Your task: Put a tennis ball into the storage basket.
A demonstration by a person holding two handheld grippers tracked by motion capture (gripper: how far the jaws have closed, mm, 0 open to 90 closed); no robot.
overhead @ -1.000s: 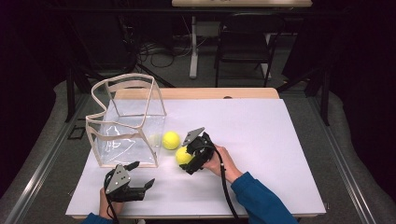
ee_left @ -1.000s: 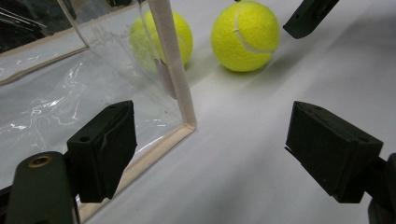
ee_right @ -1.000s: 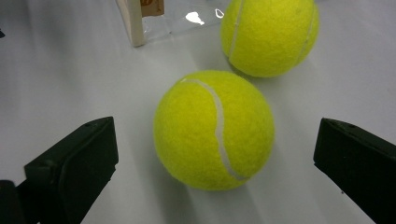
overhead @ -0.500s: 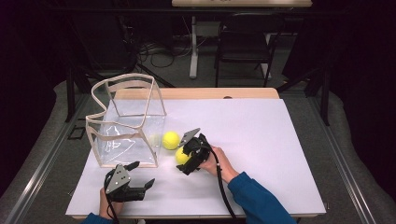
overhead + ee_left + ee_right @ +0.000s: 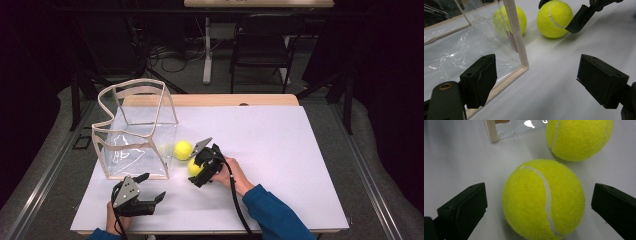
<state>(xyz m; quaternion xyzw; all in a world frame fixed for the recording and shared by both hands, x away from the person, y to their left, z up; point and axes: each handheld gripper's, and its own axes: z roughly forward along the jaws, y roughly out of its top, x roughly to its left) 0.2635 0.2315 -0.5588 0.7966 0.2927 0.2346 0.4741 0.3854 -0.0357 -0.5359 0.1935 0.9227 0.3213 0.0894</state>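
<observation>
High view: no brand, label or readable writing shows on any object. The right tongs point(image 5: 199, 170) sit over the nearer tennis ball point(image 5: 194, 168) on the white tabletop point(image 5: 280, 165), their jaws spread to either side of it; whether a jaw touches the ball cannot be told from here. A second tennis ball point(image 5: 182, 150) lies just beyond those tongs, beside the near corner of a clear plastic bag point(image 5: 135, 135) with beige trim. The left tongs point(image 5: 152, 189) rest low on the tabletop, jaws apart and holding nothing, just in front of the bag's lower edge and well to the left of the right tongs.

Left gripper view: the left tongs point(image 5: 536, 80) gape wide with bare tabletop between the jaws. The bag's trimmed corner point(image 5: 520, 50) stands just ahead of the left jaw. Farther off, one tennis ball point(image 5: 554, 18) sits between the right tongs' black jaws, and the other point(image 5: 521, 17) shows partly through the clear plastic. The balls bear a white seam but no legible print.

Right gripper view: the right tongs point(image 5: 536, 205) are open, and the tennis ball point(image 5: 544, 200) lies midway between the jaws with a gap on each side. The second ball point(image 5: 579, 137) lies just past it, not quite touching, near the bag's edge point(image 5: 491, 131).
</observation>
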